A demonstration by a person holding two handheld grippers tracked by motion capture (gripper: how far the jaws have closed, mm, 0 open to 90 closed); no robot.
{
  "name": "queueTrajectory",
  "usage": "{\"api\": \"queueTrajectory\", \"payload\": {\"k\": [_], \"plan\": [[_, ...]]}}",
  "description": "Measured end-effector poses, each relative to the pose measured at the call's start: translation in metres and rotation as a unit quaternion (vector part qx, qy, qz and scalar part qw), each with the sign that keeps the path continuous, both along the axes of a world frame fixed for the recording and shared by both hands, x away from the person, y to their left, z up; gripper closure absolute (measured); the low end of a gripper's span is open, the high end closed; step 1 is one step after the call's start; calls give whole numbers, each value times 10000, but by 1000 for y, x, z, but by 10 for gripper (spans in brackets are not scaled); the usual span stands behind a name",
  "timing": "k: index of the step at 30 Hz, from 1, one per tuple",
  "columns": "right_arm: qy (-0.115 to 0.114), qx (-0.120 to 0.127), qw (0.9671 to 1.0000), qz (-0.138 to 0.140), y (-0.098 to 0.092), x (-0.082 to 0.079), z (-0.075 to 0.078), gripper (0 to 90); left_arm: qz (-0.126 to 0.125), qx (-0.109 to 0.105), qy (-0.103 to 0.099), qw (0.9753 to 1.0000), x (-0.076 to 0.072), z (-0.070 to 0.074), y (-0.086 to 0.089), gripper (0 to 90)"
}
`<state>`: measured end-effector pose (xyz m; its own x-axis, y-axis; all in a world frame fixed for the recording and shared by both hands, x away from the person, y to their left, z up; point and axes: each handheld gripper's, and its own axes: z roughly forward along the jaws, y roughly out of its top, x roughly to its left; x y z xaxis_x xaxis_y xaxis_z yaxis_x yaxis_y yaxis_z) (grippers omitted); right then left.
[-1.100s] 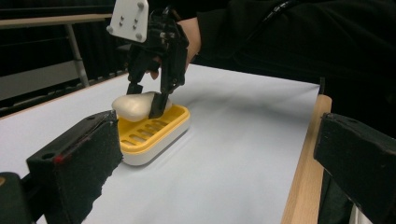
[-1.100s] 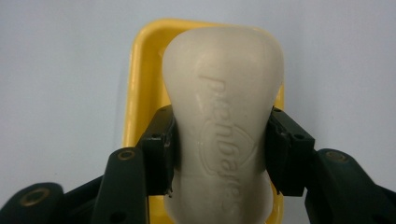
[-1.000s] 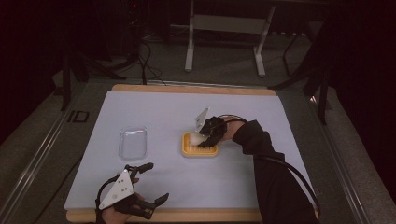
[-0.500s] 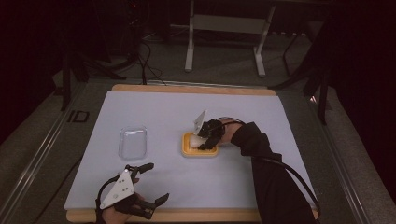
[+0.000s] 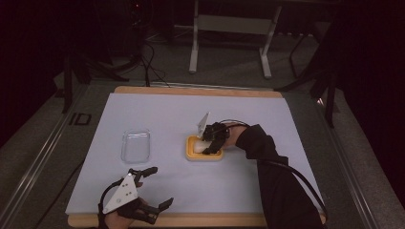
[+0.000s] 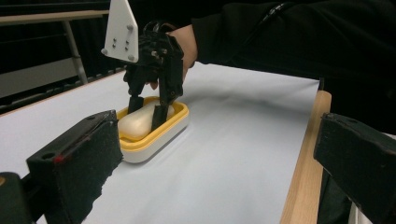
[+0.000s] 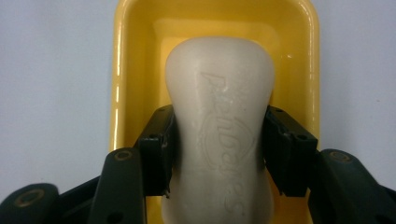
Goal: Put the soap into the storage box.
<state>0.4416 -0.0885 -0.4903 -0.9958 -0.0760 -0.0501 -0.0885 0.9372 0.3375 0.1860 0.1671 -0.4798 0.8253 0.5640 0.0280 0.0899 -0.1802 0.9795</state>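
Observation:
A pale cream soap bar [image 7: 219, 130] with embossed lettering lies in a yellow soap dish [image 7: 135, 56] with a white base. My right gripper [image 7: 217, 140] reaches down into the dish, and its two black pads press against both sides of the bar. From above, the dish [image 5: 191, 155] sits mid-table with the right gripper [image 5: 208, 145] over it and the soap [image 5: 198, 146] inside. My left gripper [image 5: 161, 186] rests near the table's front edge, open, holding nothing. Its view looks across at the dish [image 6: 154, 140], the soap [image 6: 135, 123] and the right gripper [image 6: 147, 109].
A clear plastic tray or lid [image 5: 135, 145] lies left of the dish. The pale sheet [image 5: 286, 143] covers a wooden board whose edge [image 6: 303, 158] runs near my left gripper. Metal stand legs [image 5: 229, 43] rise beyond the table on the dark floor.
My right gripper has dipped slightly lower and leftward into the dish around the soap. The left gripper has stayed where it was.

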Motion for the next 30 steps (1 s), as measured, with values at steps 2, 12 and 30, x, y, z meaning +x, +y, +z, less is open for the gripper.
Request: {"api": "queueTrajectory", "payload": {"k": [2, 12, 30], "plan": [[15, -9, 10000, -23, 0, 0, 2, 477, 0, 8, -4, 10000, 0, 0, 0, 11], [-1, 241, 9997, -71, 2, -4, 20, 428, -7, 11, 3, 10000, 0, 0, 0, 11], [-108, 557, 9919, -1138, -25, -5, 48, 135, -4, 30, 46, 10000, 1, -1, -1, 11]]}}
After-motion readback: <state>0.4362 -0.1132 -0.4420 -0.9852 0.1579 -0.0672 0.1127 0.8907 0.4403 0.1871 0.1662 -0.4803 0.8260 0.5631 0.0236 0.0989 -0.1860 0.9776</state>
